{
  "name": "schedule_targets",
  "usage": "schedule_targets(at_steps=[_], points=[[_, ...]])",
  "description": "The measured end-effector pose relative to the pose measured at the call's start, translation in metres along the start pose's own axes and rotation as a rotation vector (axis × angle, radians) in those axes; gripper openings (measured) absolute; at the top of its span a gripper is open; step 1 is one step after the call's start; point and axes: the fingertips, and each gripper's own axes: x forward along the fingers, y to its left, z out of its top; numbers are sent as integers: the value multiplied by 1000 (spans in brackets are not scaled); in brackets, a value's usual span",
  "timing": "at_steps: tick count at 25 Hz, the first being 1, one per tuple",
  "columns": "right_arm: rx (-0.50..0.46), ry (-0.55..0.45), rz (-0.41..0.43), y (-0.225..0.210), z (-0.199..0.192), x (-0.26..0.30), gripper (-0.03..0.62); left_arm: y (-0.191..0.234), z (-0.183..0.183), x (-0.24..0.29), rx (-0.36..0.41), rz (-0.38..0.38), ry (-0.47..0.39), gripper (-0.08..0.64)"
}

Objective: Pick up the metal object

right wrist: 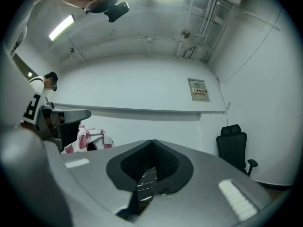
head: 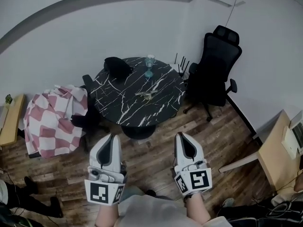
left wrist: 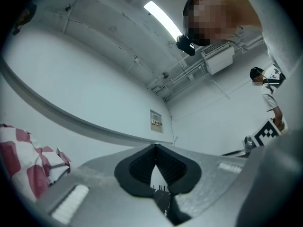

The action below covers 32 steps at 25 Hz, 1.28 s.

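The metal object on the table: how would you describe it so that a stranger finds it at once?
Look at the round black table with white veins in the middle of the room. Near its centre lies the metal object, small, flat and pale. The glass and the black bundle stand at the far edge instead.

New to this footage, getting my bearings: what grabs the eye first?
A round black marble-veined table stands mid-room, with a metal object near its centre and a glass at its far edge. A red-and-white checked cloth hangs at its left; a black office chair stands at its right. Nearest the camera, the left gripper and right gripper point toward it, both shut and empty.
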Motion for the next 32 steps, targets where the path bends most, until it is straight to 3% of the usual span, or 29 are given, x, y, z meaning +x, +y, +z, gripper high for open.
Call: schedule_targets(at_steps=[10,23,32], points=[[26,15,-33,-24,-15,40,2,20,-28,44,-12,-9,19,0],[21,3,-88,-37,-20,161,2,98,-66,136,-43,-56,30,0],[24,19,-137,-38,-32,215,2,142,-90,181,-79,-95,34,0]])
